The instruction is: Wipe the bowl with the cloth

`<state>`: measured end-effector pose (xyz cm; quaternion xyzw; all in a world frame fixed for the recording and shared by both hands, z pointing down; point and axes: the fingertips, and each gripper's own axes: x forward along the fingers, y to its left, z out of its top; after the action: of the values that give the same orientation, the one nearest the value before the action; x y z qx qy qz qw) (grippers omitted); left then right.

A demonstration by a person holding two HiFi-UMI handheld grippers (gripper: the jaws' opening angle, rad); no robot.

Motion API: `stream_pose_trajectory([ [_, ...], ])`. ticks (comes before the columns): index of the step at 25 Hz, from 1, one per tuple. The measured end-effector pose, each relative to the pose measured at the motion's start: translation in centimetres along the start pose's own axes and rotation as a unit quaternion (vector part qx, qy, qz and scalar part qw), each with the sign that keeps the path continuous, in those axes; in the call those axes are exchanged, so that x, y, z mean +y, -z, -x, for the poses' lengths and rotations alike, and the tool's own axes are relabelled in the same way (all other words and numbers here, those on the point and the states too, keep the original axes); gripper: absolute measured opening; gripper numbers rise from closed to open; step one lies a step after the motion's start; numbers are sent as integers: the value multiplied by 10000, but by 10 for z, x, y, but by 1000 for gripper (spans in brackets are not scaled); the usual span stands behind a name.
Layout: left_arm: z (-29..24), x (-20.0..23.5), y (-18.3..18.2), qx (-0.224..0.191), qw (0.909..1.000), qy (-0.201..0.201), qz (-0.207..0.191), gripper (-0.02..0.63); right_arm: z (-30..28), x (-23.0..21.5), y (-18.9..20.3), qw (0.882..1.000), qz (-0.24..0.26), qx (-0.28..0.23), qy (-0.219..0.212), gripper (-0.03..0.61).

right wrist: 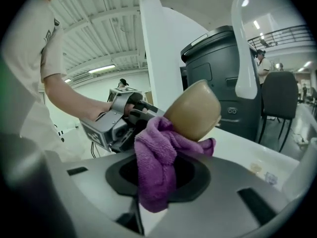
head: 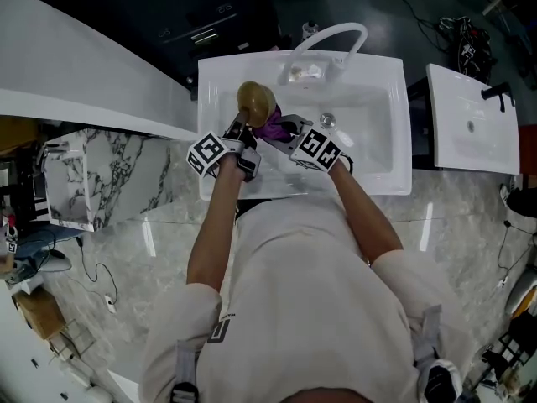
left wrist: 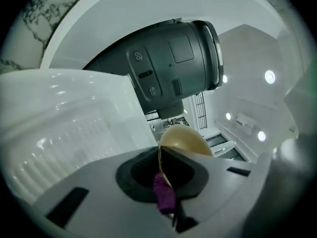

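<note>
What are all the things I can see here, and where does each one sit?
bowl: one, tan, held up over the sink by its rim
cloth: one, purple, pressed against the bowl
sink: one, white, in front of the person
tap: one, white, arched at the sink's back
second basin: one, white, to the right
marbled block: one, white with dark veins, to the left
left claw: one, grey, shut on the bowl's rim
right claw: one, grey, shut on the cloth

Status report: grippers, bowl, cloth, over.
Left gripper shut on rim of tan round bowl, above white sink. Right gripper shut on purple cloth, touching bowl's outside. Nothing blocking.
</note>
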<state>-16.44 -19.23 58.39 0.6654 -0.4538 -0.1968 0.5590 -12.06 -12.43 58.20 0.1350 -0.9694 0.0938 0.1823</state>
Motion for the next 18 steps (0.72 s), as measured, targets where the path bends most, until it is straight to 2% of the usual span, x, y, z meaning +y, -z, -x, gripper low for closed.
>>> stream_pose_trajectory([
  [3, 2, -9, 14, 255, 9988, 346, 244, 20, -8, 6, 7, 9998, 65, 139, -108, 91],
  [7, 7, -25, 38, 868, 9937, 700, 95, 20, -11, 9, 12, 9998, 144, 126, -89, 92],
  [12, 15, -55, 54, 1529, 9751, 1573, 328, 20, -5, -5, 10, 9987, 448, 138, 221, 92],
  [15, 24, -53, 66, 1955, 9660, 1650, 376, 25, 3, -18, 7, 9971, 574, 114, 477, 92],
  [18, 30, -44, 70, 2158, 9636, 1558, 261, 26, 12, -32, 6, 9941, 809, 212, 688, 92],
])
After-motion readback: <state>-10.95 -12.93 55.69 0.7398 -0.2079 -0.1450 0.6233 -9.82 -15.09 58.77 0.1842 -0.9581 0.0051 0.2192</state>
